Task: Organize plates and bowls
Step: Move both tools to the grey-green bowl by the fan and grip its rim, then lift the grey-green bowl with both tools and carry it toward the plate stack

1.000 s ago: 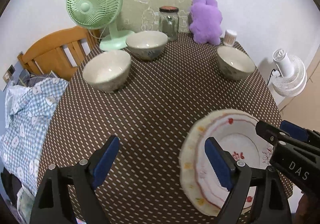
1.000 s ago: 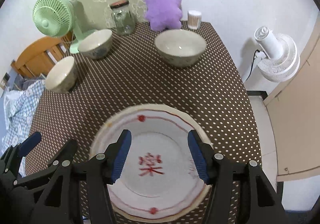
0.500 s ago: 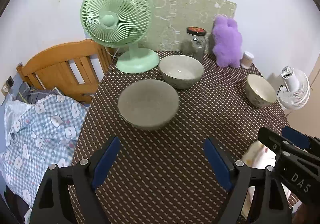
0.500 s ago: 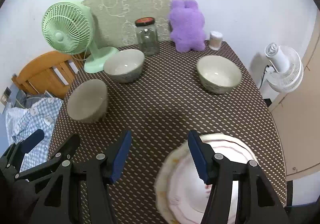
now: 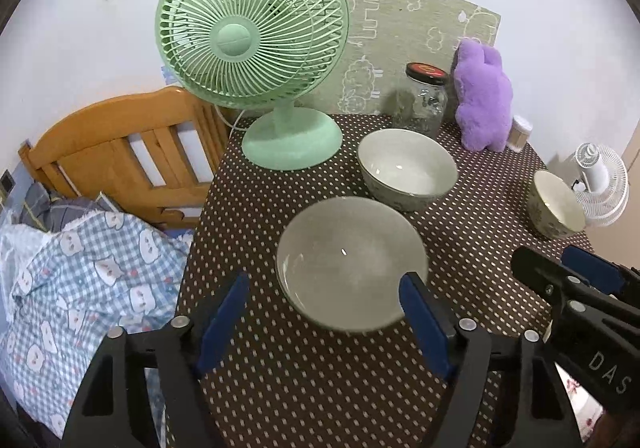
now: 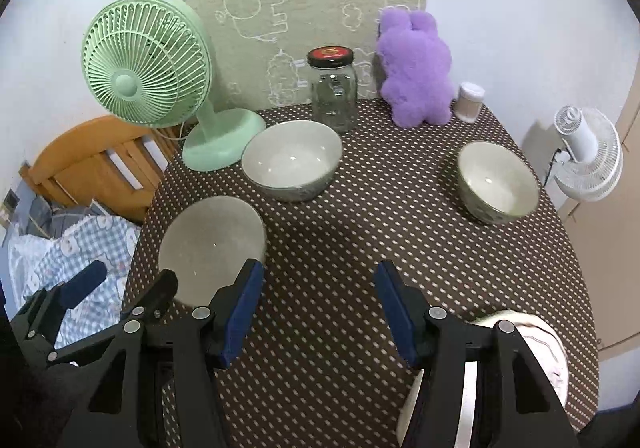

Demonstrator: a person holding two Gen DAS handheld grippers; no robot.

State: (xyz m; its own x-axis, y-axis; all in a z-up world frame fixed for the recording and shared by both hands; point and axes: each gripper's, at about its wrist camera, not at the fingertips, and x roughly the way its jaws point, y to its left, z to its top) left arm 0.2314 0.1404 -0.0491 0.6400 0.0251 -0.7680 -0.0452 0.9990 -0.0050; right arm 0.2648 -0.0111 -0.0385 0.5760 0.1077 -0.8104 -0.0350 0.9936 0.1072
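I see 3 bowls upright on the dotted table (image 6: pixel 360 232), all empty as far as I can tell. The nearest bowl (image 5: pixel 352 262) sits by the table's left edge, between my left gripper (image 5: pixel 326 322)'s pads without touching; those jaws have just been closing and stand wide. My right gripper (image 6: pixel 318 310) gapes over bare cloth. Only its view shows the plate (image 6: pixel 536 340), lying flat at the near right edge, and the jar (image 6: pixel 334 92) looking empty.

My two wrist cameras look steeply down over their fingers (image 5: pixel 224 312) onto the same tabletop (image 6: pixel 360 232), both seeing the green fan (image 5: pixel 252 32).
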